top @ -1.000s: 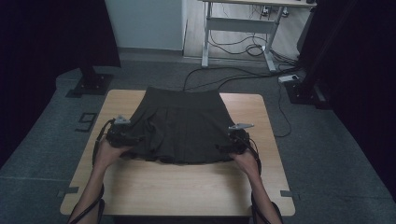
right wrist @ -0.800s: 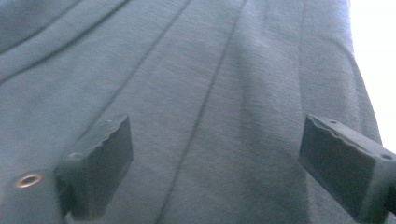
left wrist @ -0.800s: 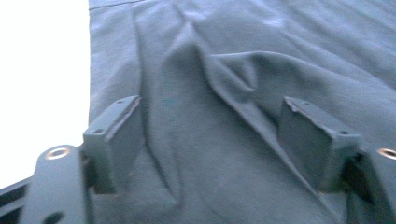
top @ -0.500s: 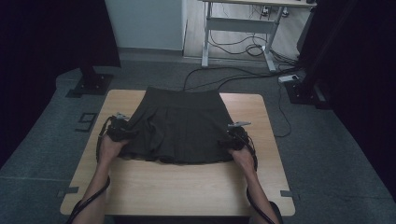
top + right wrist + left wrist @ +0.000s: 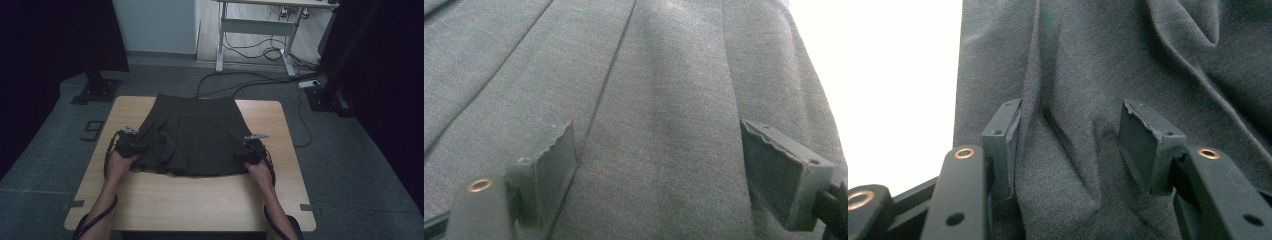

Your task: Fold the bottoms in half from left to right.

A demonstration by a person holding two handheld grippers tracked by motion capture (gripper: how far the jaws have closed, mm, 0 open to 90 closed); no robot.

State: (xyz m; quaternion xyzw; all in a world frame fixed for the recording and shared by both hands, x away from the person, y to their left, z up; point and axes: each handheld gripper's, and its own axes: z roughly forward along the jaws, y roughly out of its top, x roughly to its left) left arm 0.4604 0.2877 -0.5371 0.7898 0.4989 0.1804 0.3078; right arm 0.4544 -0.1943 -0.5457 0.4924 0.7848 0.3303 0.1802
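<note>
Jaws are gaping on both grippers, left gripper (image 5: 1068, 145) and right gripper (image 5: 659, 170) lying against the dark skirt's (image 5: 192, 135) near corners; neither is clasping cloth.

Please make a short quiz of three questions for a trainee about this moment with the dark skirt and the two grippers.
1. True or false: the dark skirt lies spread flat on the wooden table, with its waistband at the far edge.
2. Multiple choice: how do the fingers of the left gripper stand? A) shut on a fold; B) open, with skirt fabric between them; C) open over bare table.
3. Fill in: the right gripper is at the skirt's ____ side in the high view, near the hem.

Key: 1. True. 2. B. 3. Right; its fingers are also open over the cloth.
</note>
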